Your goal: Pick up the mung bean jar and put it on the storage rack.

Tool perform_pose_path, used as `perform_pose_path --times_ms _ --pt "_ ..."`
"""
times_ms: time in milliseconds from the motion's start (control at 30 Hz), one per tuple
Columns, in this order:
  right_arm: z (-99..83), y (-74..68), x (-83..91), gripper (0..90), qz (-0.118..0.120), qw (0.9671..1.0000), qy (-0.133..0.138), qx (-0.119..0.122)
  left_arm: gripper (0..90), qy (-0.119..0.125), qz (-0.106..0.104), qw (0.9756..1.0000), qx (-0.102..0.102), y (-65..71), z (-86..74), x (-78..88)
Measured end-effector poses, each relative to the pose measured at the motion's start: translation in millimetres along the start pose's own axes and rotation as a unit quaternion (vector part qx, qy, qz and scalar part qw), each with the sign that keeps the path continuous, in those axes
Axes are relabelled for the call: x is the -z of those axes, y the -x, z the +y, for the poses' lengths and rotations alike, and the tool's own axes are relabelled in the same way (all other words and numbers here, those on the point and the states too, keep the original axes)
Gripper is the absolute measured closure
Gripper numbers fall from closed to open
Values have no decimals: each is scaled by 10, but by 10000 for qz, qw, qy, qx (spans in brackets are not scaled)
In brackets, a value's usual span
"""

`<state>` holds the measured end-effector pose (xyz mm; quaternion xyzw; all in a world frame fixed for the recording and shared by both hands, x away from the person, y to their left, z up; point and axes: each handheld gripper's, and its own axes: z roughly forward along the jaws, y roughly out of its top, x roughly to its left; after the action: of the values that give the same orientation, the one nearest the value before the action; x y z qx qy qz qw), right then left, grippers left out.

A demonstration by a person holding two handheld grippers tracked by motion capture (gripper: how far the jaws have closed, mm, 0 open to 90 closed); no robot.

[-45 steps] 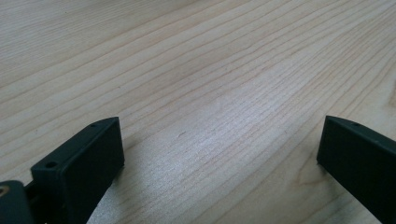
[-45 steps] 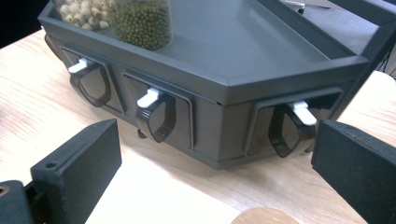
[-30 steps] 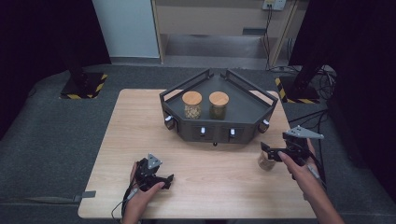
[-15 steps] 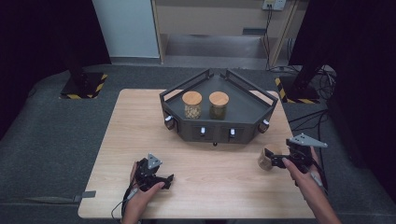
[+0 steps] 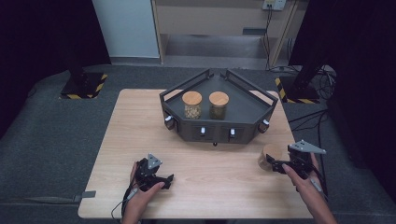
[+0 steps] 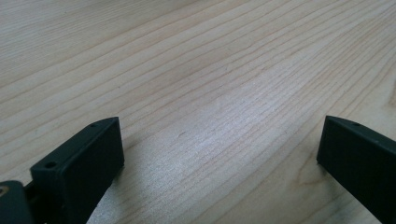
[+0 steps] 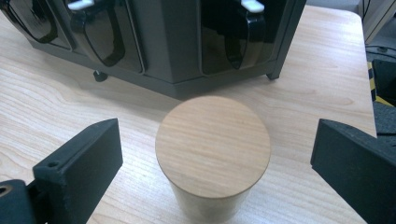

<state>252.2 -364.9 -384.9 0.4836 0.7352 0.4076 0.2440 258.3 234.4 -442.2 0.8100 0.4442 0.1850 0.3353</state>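
A wood-lidded jar stands upright on the table at the right, just in front of the dark tray. My right gripper is open, its jaws wide on either side of the jar and clear of it. Two more wood-lidded jars stand in the dark angular tray. My left gripper rests low at the table's front left, open, with only bare wood between its jaws.
The tray's front wall carries knobs and white-tipped levers close behind the right jar. The wooden table has free room at left and centre. The table's right edge runs near my right hand.
My right gripper has dropped lower and drawn back toward the front edge, leaving the jar standing on the table. The left gripper has stayed put.
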Motion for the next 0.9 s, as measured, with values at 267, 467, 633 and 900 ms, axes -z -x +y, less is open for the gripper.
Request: perform_pose_path --times_ms 267,467,633,900 --pt "-86 -5 -47 24 -9 10000 -65 -45 0 1 0 10000 0 0 0 0" --pt "-129 -17 -74 23 -6 9999 -84 -58 0 1 0 10000 1 0 0 0" --pt "-188 -18 -106 24 -23 9999 -106 -119 0 -1 0 10000 -1 0 0 0" --pt "-263 -2 -153 23 -32 9997 -139 -202 0 1 -1 10000 1 0 0 0"
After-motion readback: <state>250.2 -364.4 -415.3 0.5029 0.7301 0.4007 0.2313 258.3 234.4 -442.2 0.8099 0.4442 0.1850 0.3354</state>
